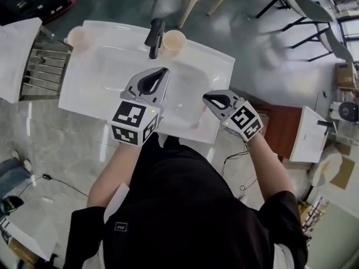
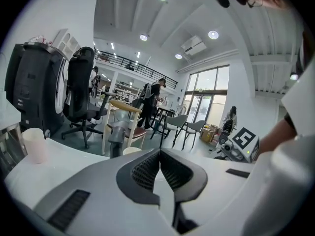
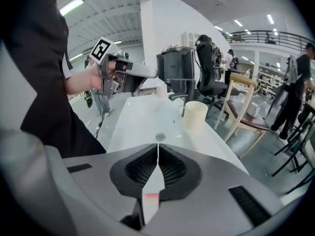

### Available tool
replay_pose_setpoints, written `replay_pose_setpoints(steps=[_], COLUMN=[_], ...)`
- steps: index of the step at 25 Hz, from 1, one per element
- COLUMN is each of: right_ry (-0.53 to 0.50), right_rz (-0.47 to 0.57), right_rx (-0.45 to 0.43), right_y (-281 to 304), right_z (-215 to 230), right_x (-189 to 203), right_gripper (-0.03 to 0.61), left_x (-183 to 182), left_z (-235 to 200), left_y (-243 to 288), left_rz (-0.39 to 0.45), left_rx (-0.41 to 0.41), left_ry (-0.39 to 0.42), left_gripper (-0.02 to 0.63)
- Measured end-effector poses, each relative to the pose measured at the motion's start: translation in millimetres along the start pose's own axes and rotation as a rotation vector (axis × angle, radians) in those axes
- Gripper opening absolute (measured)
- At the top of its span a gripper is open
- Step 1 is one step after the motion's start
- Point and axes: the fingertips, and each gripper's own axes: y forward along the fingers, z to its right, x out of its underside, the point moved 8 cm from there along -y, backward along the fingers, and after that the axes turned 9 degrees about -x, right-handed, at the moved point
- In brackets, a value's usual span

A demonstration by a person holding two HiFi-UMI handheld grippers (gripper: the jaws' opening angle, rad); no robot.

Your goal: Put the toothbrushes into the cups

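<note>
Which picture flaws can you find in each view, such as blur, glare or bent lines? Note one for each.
Head view: the chairs at upper right are smeared by blur, the faucet is sharper. Left gripper view: black corners, bent lines, washed-out windows. Right gripper view: black corners too, a bowed railing, a glaring ceiling lamp.

Left of the faucet, one cup is smeared by blur. Nearer than the faucet, a thin pink thing on the sink is too faint to name. The left gripper covers the sink's middle.
</note>
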Motion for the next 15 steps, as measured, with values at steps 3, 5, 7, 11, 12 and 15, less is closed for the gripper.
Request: replay_pose_setpoints(steps=[3, 5, 7, 11, 12, 15], right_ry=[-0.070, -0.127, -0.188, -0.271, -0.286, -0.339], right_rz=[-0.077, -0.135, -0.200, -0.295, -0.309, -0.355], right_rx=[-0.055, -0.084, -0.108, -0.167, -0.183, -0.217], right_y=[10, 16, 20, 28, 31, 35], right_z=[-6, -9, -10, -7, -5, 0], right_x=[4, 10, 19, 35, 39, 46], right_gripper=[0.029, 0.029, 0.029, 0.029, 0.029, 0.031], left_x=[3, 9, 15, 28, 31, 38], left_z=[-1, -1, -1, 0, 0, 2], left_y=[-5, -8, -9, -10, -10, -8], left_rz=[0.004, -0.001, -0.006, -0.019, -0.023, -0.034], left_rx=[-0.001, 0.001, 0.000, -0.009, -0.011, -0.013], left_ry=[0.002, 0.000, -0.010, -0.034, -0.038, -0.047], left_gripper=[0.017, 0.017, 0.017, 0.017, 0.017, 0.017])
